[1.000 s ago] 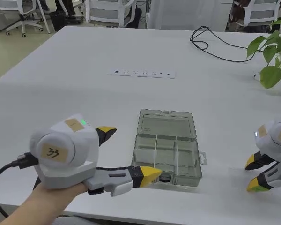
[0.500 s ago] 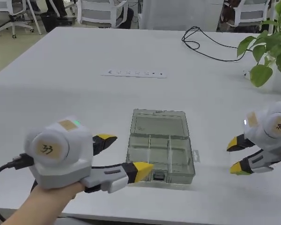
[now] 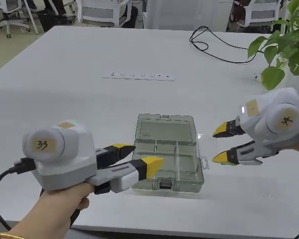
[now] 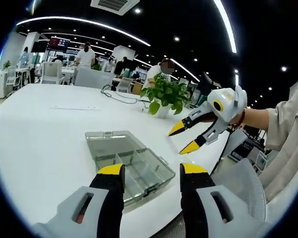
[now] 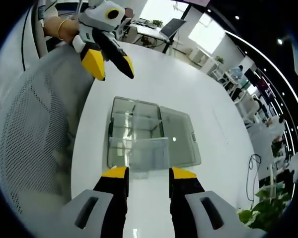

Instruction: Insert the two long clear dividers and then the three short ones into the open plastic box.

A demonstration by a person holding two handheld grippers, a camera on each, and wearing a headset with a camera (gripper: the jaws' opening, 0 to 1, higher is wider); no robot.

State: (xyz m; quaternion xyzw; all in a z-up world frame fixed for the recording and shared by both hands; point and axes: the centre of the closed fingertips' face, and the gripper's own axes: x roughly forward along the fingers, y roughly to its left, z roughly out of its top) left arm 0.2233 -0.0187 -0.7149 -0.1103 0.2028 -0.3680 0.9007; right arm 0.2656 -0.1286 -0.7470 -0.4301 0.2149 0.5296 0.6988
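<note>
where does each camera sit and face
Head view: headset-mounted, looking down at the clear plastic box; a hand holds the left gripper.
Left gripper view: on that gripper, facing the right gripper past the box; own jaws.
Right gripper view: on it, facing back at the left gripper; own jaws.
All share the box.

I read a handwritten "33" on the round tan paper sticker [image 3: 42,145] capping my white, yellow-tipped left gripper [image 3: 141,154]. The matching sticker [image 3: 286,121] on the right gripper [image 3: 217,146] has writing I can't make out.

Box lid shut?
No, the lid lies folded back flat behind the box, whose compartments are open to view.
</note>
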